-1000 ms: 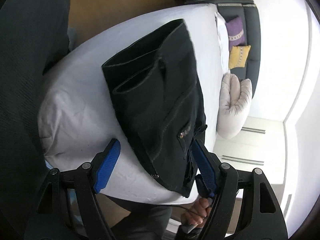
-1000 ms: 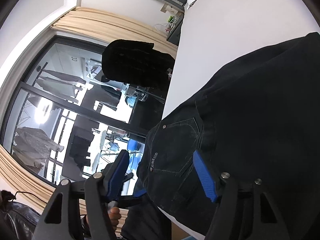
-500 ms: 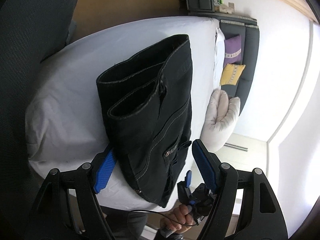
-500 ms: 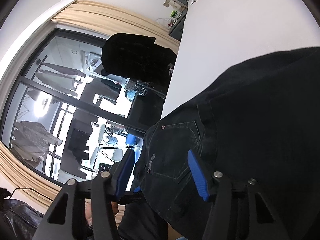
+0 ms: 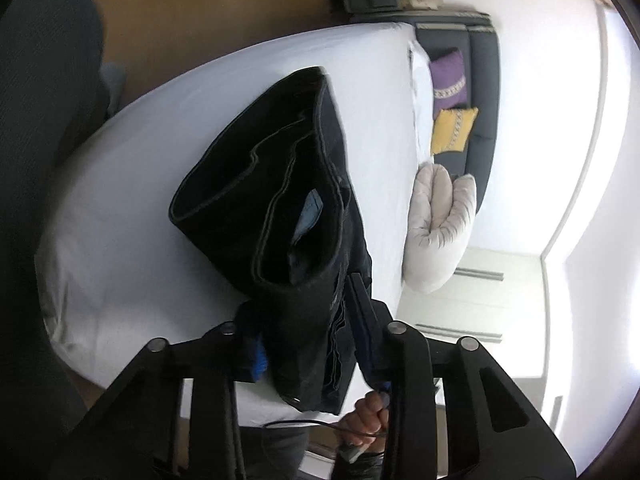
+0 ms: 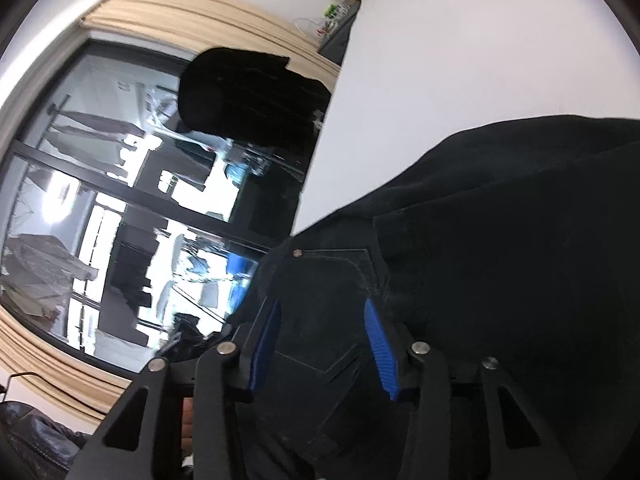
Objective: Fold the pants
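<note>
Black denim pants [image 5: 288, 208] lie folded on a white bed [image 5: 160, 184], their waist end hanging over the near edge. My left gripper [image 5: 308, 332] is shut on the pants' near edge, with fabric bunched between the blue pads. In the right wrist view the same pants [image 6: 500, 240] fill the lower right, back pocket and rivet showing. My right gripper [image 6: 324, 344] has its jaws narrowed around the pocket area, with fabric between the blue pads [image 6: 380, 356].
A grey pillow [image 5: 440, 224] and a dark sofa with purple [image 5: 448, 84] and yellow cushions stand beyond the bed. A dark office chair [image 6: 248, 96] and large windows lie to the left in the right wrist view. A hand [image 5: 368, 420] shows below the bed edge.
Both grippers have closed in on the pants' near edge. The left jaws went from wide open to shut on fabric, and the pants' upper layer has lifted and bunched.
</note>
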`<state>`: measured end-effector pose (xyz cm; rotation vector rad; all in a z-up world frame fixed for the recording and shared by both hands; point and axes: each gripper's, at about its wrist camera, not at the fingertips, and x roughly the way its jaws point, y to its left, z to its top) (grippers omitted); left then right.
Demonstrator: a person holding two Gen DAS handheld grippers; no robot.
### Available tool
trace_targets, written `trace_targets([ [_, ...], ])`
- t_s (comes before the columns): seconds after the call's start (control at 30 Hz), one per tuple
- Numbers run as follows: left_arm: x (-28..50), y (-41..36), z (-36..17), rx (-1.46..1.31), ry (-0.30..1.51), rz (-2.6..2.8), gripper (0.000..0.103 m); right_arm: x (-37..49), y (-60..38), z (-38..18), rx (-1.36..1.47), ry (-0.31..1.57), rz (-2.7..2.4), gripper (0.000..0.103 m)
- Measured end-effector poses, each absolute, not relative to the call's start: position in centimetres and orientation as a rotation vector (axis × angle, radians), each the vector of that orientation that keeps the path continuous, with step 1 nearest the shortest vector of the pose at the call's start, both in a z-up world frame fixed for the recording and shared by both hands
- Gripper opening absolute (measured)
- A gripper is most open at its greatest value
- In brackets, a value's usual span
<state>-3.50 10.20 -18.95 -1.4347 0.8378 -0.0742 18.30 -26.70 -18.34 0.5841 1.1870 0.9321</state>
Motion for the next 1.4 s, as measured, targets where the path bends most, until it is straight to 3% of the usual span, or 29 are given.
trace_targets([
  [0.07,-2.9,9.9,-18.0,-1.352,0.838,-0.08,0.021,18.7,-26.1,-18.7,0.562,1.216,0.918,0.042],
  [0.27,-1.2,8.7,-16.1,-1.173,0.851,-0.076,0.014,19.6,-23.5,-21.3,0.467,1.349,0.87,0.03],
  [0.33,-0.4,7.9,-14.9,-1.09,0.853,-0.076,0.013,19.9,-23.2,-22.4,0.455,1.385,0.832,0.001],
  [0.8,4.9,-3.9,-6.6,-0.57,0.804,-0.251,0.009,19.6,-23.2,-23.4,0.468,1.358,0.807,0.0],
  [0.87,5.8,-7.3,-5.6,-0.474,0.808,-0.304,0.009,19.8,-24.4,-22.8,0.546,1.35,0.829,0.013],
  [0.93,6.4,-10.6,-5.4,-0.387,0.815,-0.348,0.009,19.9,-26.6,-21.1,0.673,1.267,0.88,0.065],
  [1.0,6.8,-14.0,-5.8,-0.316,0.832,-0.399,0.008,20.3,-28.8,-19.6,0.783,1.187,0.939,0.082],
  [1.07,7.4,-17.7,-6.5,-0.242,0.856,-0.453,0.007,21.1,-31.0,-18.3,0.855,1.127,0.988,0.085],
  [1.13,7.1,-20.6,-8.0,-0.174,0.876,-0.492,0.006,21.8,-32.9,-17.7,0.877,1.077,0.987,0.097],
  [1.2,7.4,-22.8,-9.4,-0.123,0.905,-0.514,0.006,22.2,-33.6,-18.4,0.854,1.105,0.946,0.103],
  [1.4,6.9,-27.1,-11.3,0.028,0.936,-0.535,0.005,22.7,-31.8,-21.7,0.848,1.215,0.971,0.103],
])
